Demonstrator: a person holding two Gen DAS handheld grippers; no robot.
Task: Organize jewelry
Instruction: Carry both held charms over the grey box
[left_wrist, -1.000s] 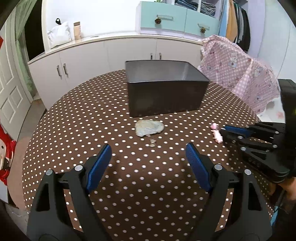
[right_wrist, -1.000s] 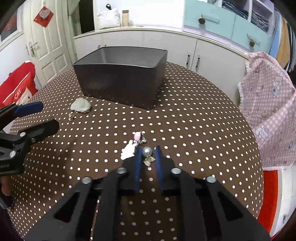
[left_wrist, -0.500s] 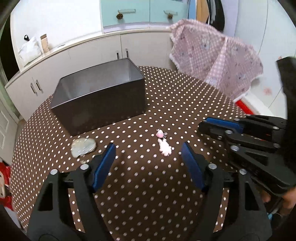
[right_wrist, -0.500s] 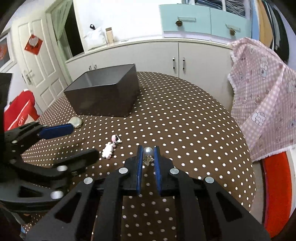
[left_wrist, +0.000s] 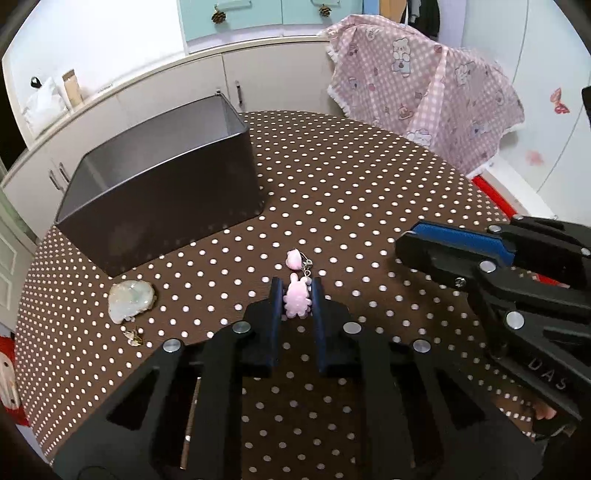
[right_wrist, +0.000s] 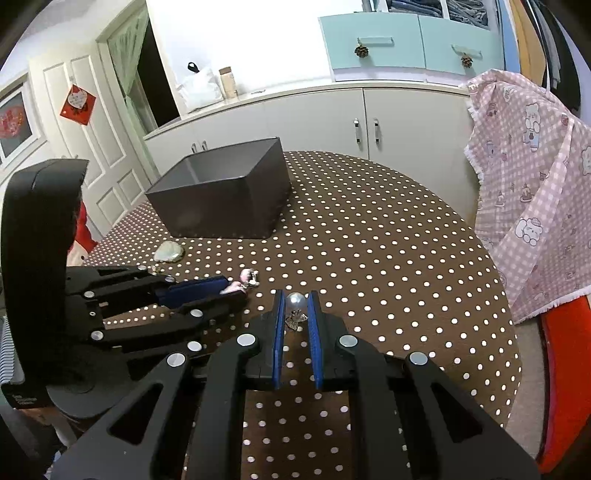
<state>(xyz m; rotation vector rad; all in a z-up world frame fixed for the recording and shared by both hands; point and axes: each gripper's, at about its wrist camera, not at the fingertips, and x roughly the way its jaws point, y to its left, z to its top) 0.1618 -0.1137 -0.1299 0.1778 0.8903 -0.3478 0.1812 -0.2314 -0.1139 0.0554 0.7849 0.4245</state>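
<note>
A pink bunny charm (left_wrist: 296, 301) with a pink heart bead (left_wrist: 294, 258) on its chain lies on the brown dotted tablecloth (left_wrist: 351, 177). My left gripper (left_wrist: 295, 291) is closing its jaws, and both pads touch the bunny's sides. My right gripper (right_wrist: 294, 295) is shut on a silver pearl piece (right_wrist: 296, 301) with a small metal dangle. It shows at the right of the left wrist view (left_wrist: 410, 245). The left gripper (right_wrist: 236, 290) reaches in from the left of the right wrist view. A dark grey box (left_wrist: 159, 199) stands open behind.
A pale green stone pendant (left_wrist: 130, 300) and a small metal earring (left_wrist: 133, 336) lie left of the box's near corner. A pink checked cloth (left_wrist: 424, 85) hangs over something past the table's far right edge. White cabinets (right_wrist: 314, 118) line the wall.
My left gripper swung right from the green stone to the pink bunny charm and closed its jaws around it. The right gripper stayed shut on the pearl piece and lifted slightly.
</note>
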